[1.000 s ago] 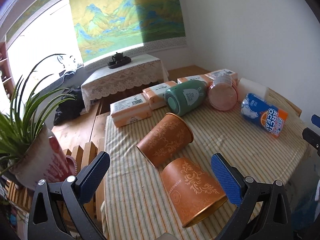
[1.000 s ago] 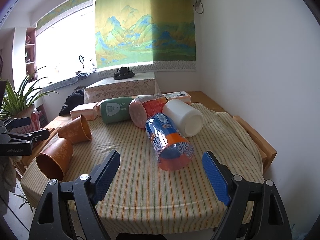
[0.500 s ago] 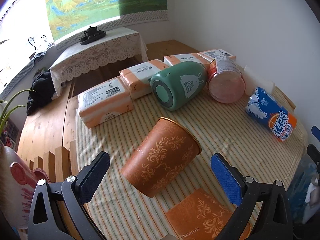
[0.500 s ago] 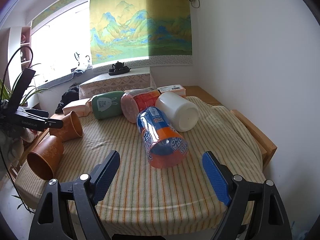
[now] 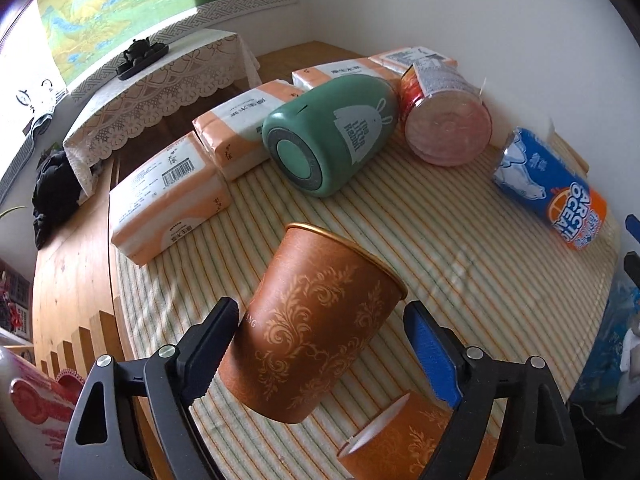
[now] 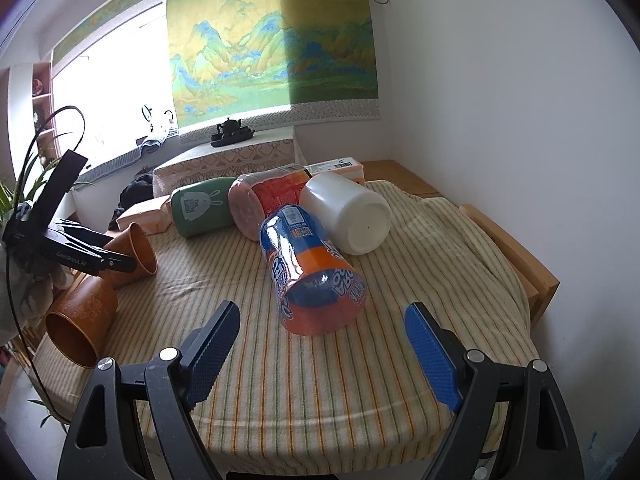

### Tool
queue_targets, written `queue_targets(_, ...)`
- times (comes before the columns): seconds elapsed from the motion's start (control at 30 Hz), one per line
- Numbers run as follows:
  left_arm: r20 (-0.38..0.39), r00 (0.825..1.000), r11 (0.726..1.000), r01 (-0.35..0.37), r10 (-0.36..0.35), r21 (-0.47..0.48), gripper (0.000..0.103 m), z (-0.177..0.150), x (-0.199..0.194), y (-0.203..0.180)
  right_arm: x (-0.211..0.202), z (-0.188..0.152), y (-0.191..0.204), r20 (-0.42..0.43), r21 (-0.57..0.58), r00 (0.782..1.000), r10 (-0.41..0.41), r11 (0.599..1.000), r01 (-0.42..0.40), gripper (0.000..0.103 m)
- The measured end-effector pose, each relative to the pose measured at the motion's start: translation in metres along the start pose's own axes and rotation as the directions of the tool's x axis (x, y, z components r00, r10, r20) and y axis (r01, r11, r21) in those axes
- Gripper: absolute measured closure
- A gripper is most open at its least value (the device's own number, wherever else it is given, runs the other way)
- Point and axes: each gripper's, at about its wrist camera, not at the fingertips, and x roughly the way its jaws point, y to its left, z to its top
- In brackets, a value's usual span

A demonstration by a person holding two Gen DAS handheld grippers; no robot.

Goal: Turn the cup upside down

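Observation:
Two orange cups with a gold leaf pattern lie on their sides on the striped tablecloth. The far cup (image 5: 316,320) lies between the fingers of my open left gripper (image 5: 322,330), its gold rim pointing away from me; the left finger touches or nearly touches its side. The near cup (image 5: 400,440) lies below it at the table's front edge. In the right wrist view the far cup (image 6: 138,250) and the near cup (image 6: 82,320) lie at the left, with the left gripper (image 6: 96,262) over the far cup. My right gripper (image 6: 322,344) is open and empty above the table's near edge.
A green canister (image 5: 332,136), a pink-lidded package (image 5: 448,124), a blue and orange package (image 5: 552,196) and tissue packs (image 5: 168,196) lie along the back of the table. A white jar (image 6: 348,212) lies at the back right. A plant (image 6: 16,184) stands at the left.
My left gripper has moved forward and down over the far orange cup, which now lies between its fingers. The right gripper has barely moved.

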Motion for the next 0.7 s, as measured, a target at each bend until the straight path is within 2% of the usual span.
queue_targets(0.07,-0.015,1.000,1.000,-0.007,0.007,0.009,0.017,0.002,0.005,0.000,0.001,-0.001,-0.002,-0.005,0.006,1.000,0.000,1.000,0.001,0.022)
queue_targets(0.1,-0.020,1.000,1.000,-0.014,0.014,0.014,0.022,0.002,0.006,0.000,0.001,-0.001,-0.002,-0.006,0.009,1.000,-0.001,1.000,0.001,0.022)
queue_targets(0.27,-0.024,1.000,1.000,-0.011,0.011,0.025,0.025,0.009,0.012,-0.002,0.001,-0.001,-0.006,-0.005,0.024,1.000,0.002,1.000,-0.002,0.022)
queue_targets(0.53,0.009,1.000,1.000,-0.002,0.002,0.024,0.028,0.023,0.006,-0.009,-0.001,-0.004,-0.011,-0.010,0.036,1.000,0.001,0.999,-0.001,0.022)
queue_targets(0.7,0.043,0.999,0.999,0.008,-0.010,0.045,0.028,0.029,-0.012,-0.023,-0.004,-0.003,-0.016,-0.005,0.048,1.000,-0.001,0.999,0.002,0.022)
